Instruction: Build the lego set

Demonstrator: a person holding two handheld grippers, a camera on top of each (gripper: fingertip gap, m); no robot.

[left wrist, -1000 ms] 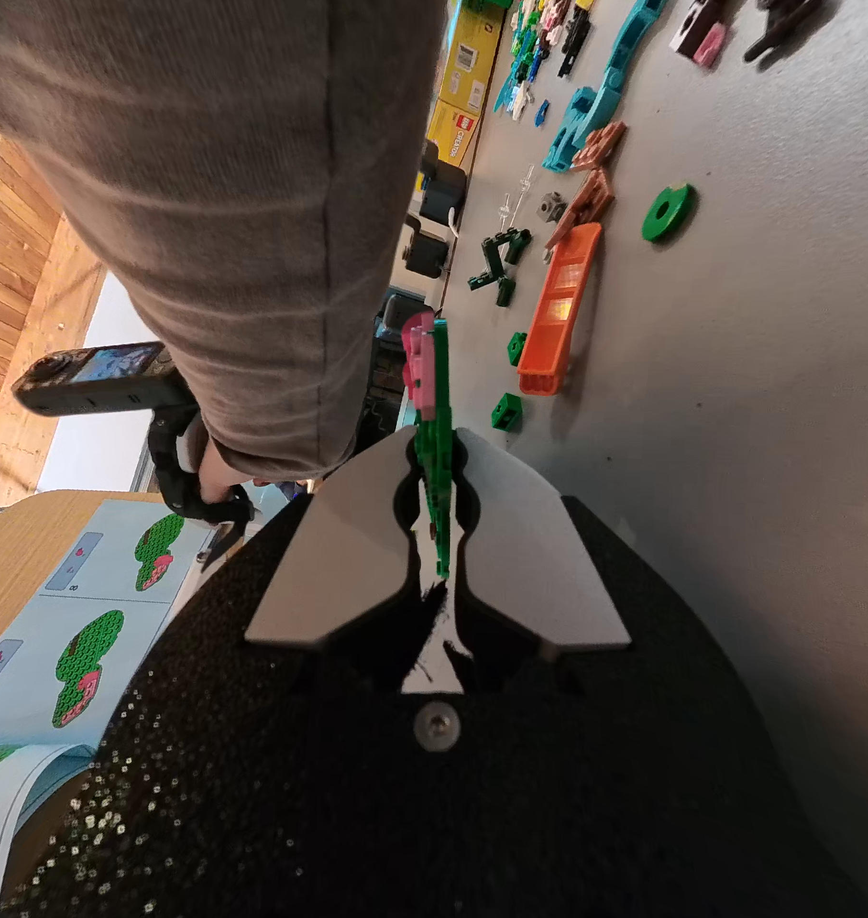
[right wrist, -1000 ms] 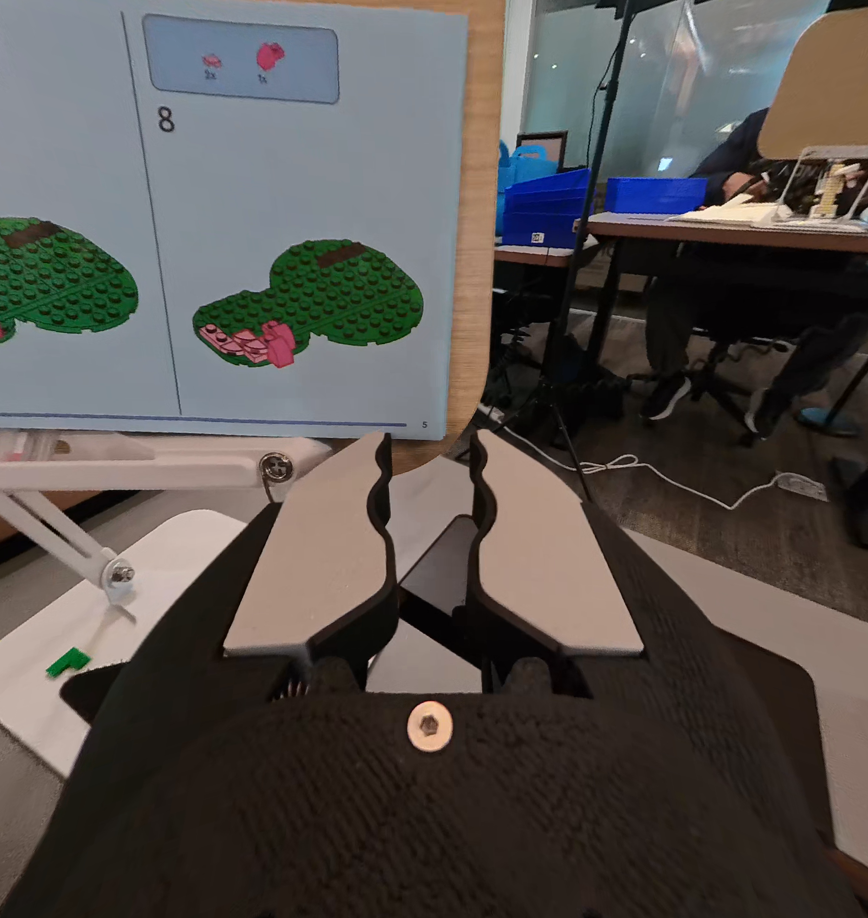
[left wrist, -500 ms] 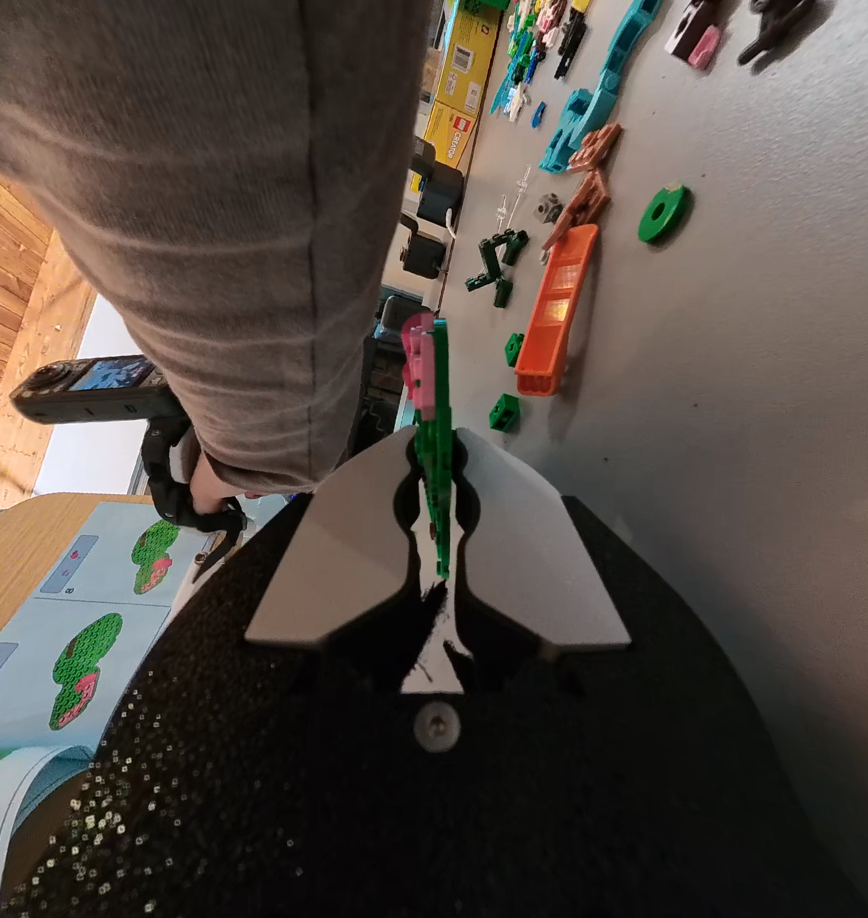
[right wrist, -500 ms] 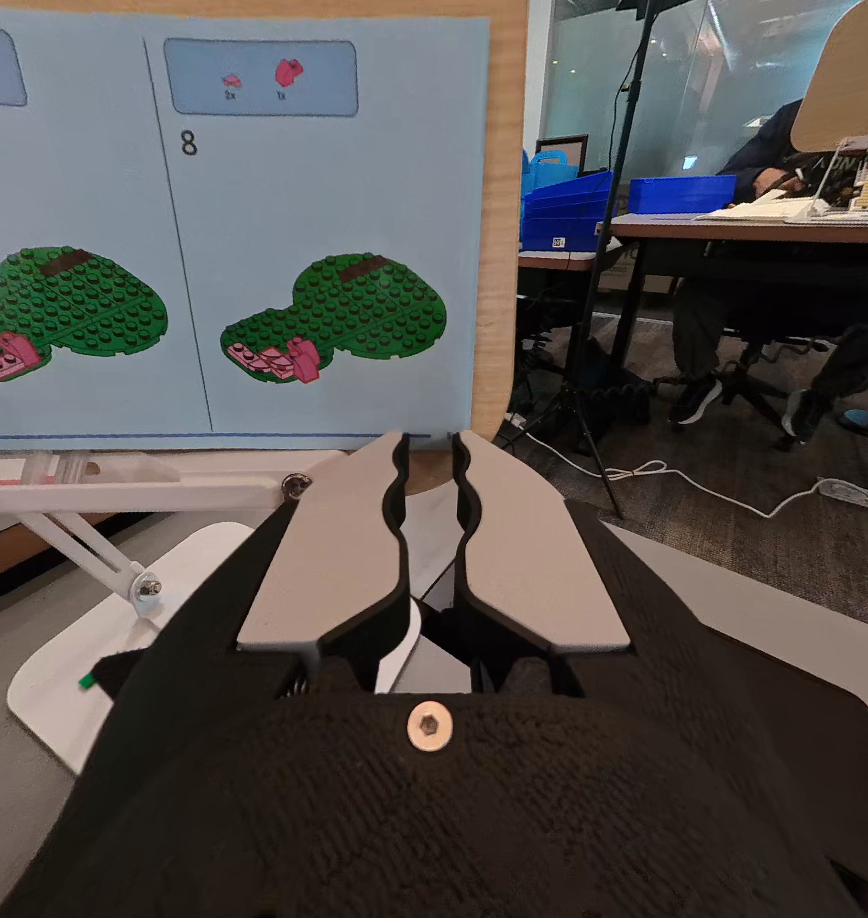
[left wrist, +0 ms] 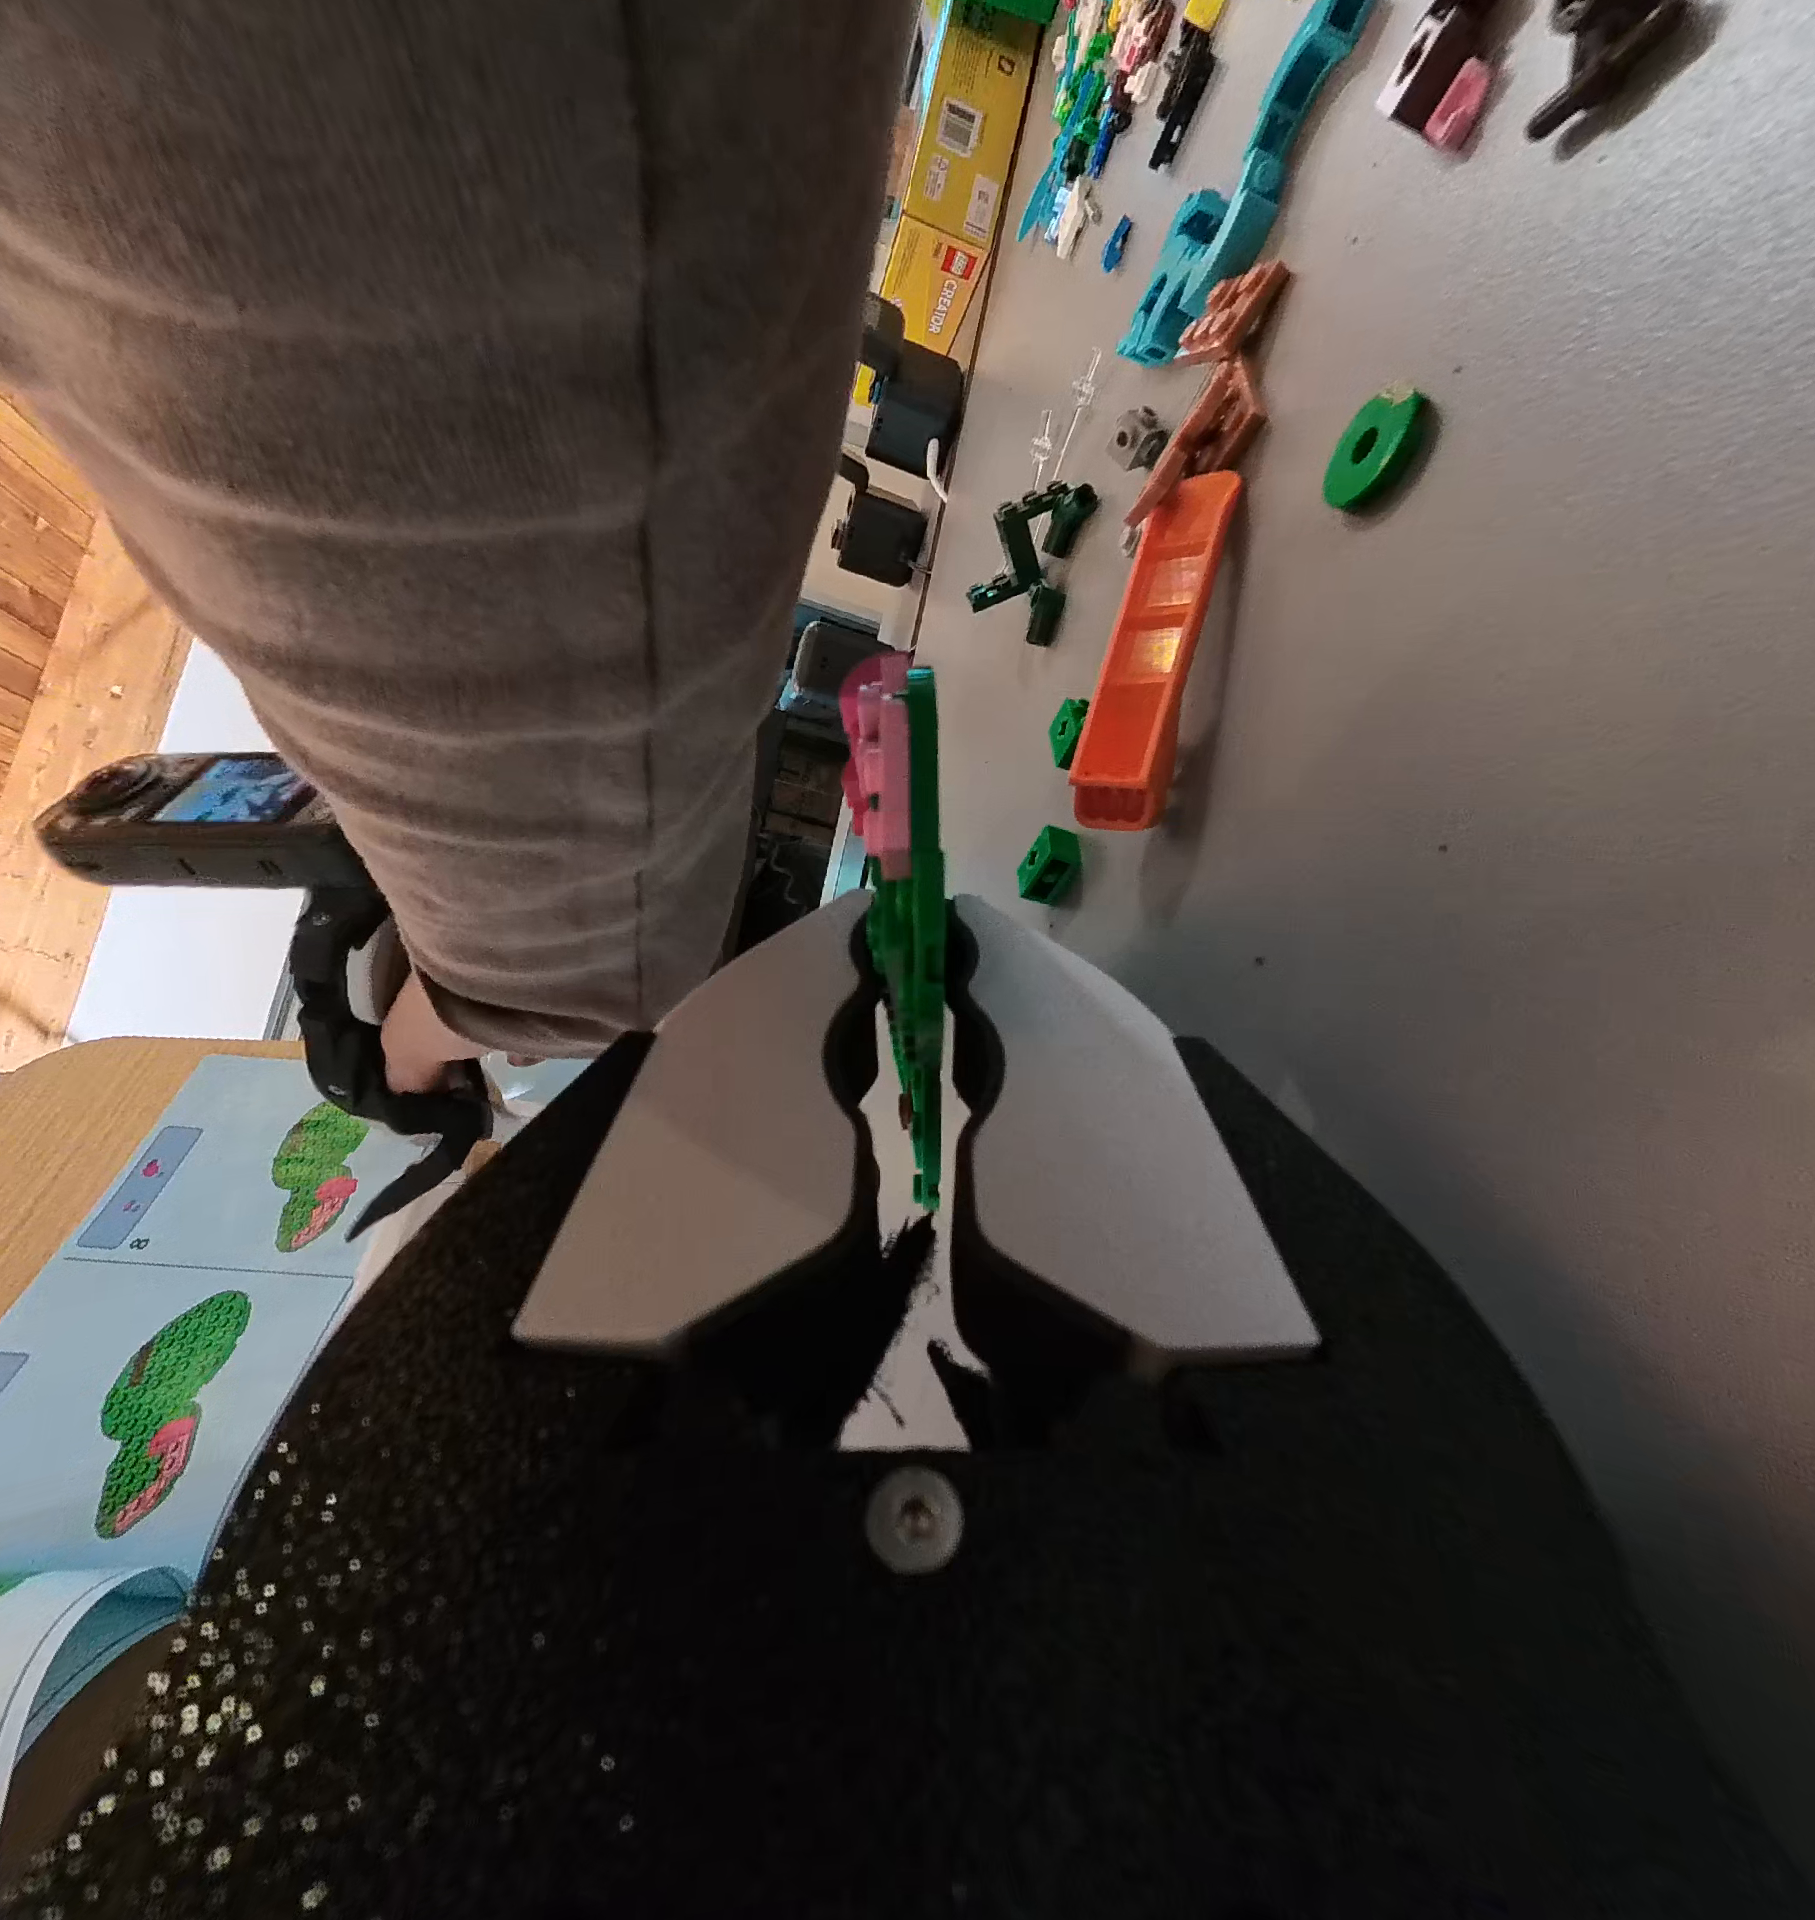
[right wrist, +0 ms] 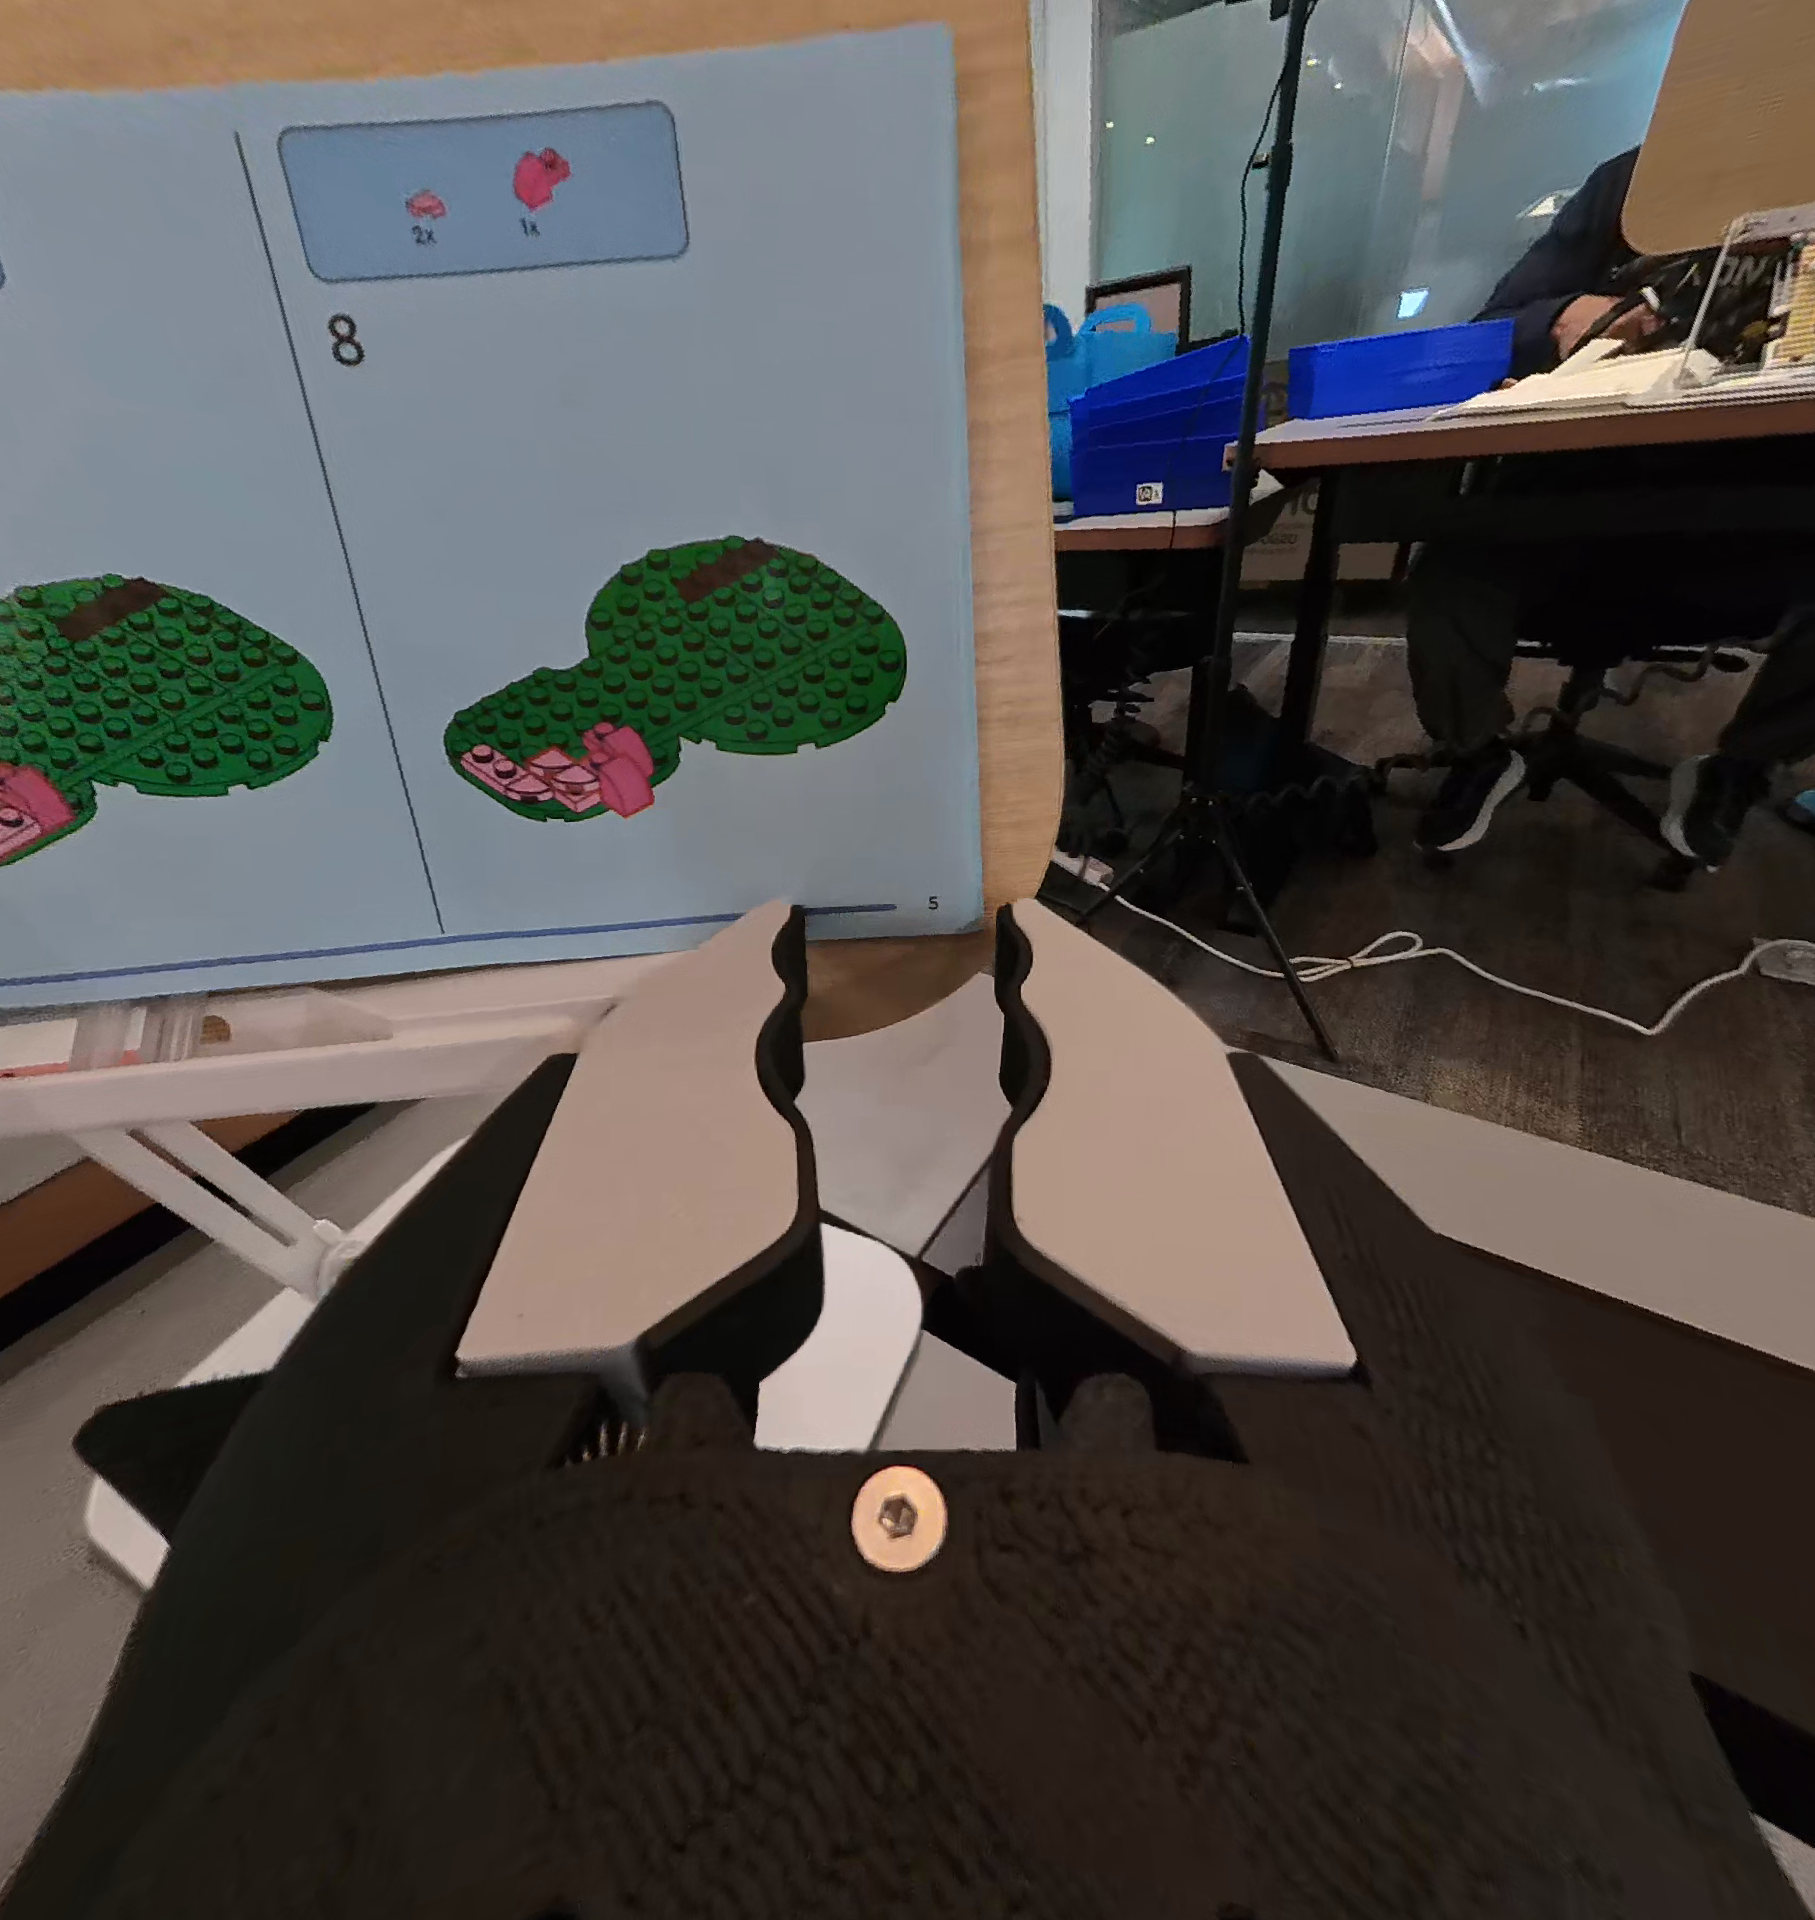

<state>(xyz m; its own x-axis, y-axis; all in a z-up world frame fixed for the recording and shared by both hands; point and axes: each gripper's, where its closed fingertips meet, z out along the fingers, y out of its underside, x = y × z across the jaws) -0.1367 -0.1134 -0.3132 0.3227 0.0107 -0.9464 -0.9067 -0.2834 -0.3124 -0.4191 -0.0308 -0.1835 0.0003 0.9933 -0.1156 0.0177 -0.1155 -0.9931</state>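
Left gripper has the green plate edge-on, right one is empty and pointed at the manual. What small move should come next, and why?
Probably bring the right gripper, open and empty, from the light-blue instruction booklet toward the loose bricks on the grey table to fetch a pink piece. The left gripper is shut on the flat green studded plate, which already carries pink bricks.

The open instruction booklet (right wrist: 570, 499) and yellow box (left wrist: 950, 208) bear print, perhaps partly legible; not repeated.
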